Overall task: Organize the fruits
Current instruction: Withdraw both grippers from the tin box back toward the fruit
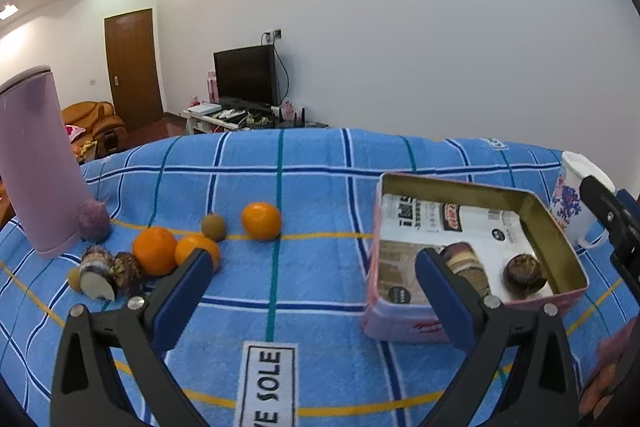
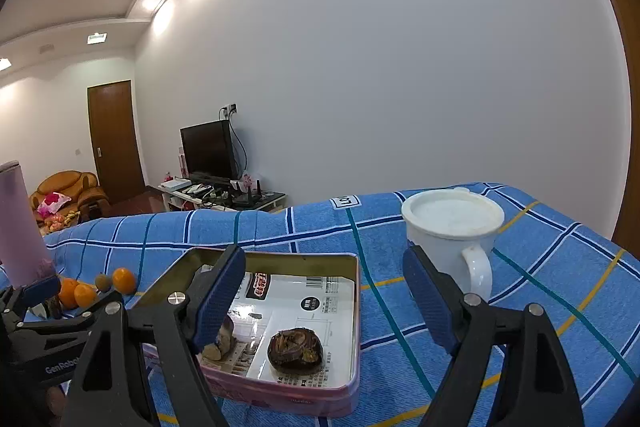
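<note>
Surface: a table [image 1: 320, 163] under a blue checked cloth is carrying everything.
Tin: an open pink tin [image 1: 404, 323] is sitting at the right side of the cloth, lid off, apparently serving as the collecting box for the fruits; printed paper is lining its floor.
In the tin: two dark, scaly brown fruits are lying inside, one round [image 2: 295, 349] and one partly hidden behind a finger [image 2: 222, 343]; judging by this, sorting is under way but far from finished.
Loose pile: three oranges are waiting on the cloth, one alone [image 1: 261, 221] and two touching [image 1: 154, 250]; a small brownish round fruit [image 1: 214, 227] is lying between them; two dark scaly pieces [image 1: 127, 273] and a pale cut piece [image 1: 96, 285] are bunching beside a purple round fruit [image 1: 93, 220].
Left gripper [image 1: 312, 291]: its fingers are standing wide apart and gripping nothing; it is pointing between pile and tin.
Right gripper [image 2: 324, 297]: its fingers are gaping over the tin and clasping nothing, likely after a drop.
Bystanders: one pink cylinder [image 1: 38, 163] is standing by the pile; one white lidded mug [image 2: 452, 231] is standing just beyond the tin; neither is obstructing the route.
</note>
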`<state>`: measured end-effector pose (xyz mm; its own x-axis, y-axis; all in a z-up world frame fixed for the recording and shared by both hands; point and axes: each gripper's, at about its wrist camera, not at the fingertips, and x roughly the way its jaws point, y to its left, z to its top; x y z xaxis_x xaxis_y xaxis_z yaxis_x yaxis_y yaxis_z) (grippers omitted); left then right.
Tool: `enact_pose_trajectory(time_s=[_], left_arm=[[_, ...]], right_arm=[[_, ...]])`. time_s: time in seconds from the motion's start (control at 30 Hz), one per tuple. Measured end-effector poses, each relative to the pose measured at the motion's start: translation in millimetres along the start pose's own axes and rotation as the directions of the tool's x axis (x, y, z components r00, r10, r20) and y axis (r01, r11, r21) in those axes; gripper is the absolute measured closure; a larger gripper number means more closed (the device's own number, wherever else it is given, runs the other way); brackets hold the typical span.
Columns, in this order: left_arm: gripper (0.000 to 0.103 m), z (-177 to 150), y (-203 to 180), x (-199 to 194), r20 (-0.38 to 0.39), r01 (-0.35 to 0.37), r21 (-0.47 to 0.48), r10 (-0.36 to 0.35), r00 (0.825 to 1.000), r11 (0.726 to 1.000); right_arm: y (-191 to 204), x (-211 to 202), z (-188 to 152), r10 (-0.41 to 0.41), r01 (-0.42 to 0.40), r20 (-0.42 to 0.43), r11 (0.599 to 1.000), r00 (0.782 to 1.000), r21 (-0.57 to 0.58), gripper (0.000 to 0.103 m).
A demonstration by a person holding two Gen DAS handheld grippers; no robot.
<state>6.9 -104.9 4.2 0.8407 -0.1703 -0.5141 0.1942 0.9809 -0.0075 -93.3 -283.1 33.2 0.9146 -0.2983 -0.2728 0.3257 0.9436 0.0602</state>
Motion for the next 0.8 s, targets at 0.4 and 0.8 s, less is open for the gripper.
enact_pose_trajectory(time_s=[0.4, 0.8], left_arm=[[0.0, -4.8, 43.5, -2.4, 0.022, -0.093, 0.115, 0.091, 0.996, 0.989], [0.0, -3.3, 102.8, 3.5, -0.006, -0.11, -0.036, 0.11, 0.994, 0.993]], right_arm=[[29.6, 7.5, -3.8, 0.024, -0.027, -0.062, 0.999, 0.998, -0.035, 0.021], [96.2, 17.8, -12.7, 0.101, -0.106, -0.133, 0.994, 0.986, -0.036, 0.021]])
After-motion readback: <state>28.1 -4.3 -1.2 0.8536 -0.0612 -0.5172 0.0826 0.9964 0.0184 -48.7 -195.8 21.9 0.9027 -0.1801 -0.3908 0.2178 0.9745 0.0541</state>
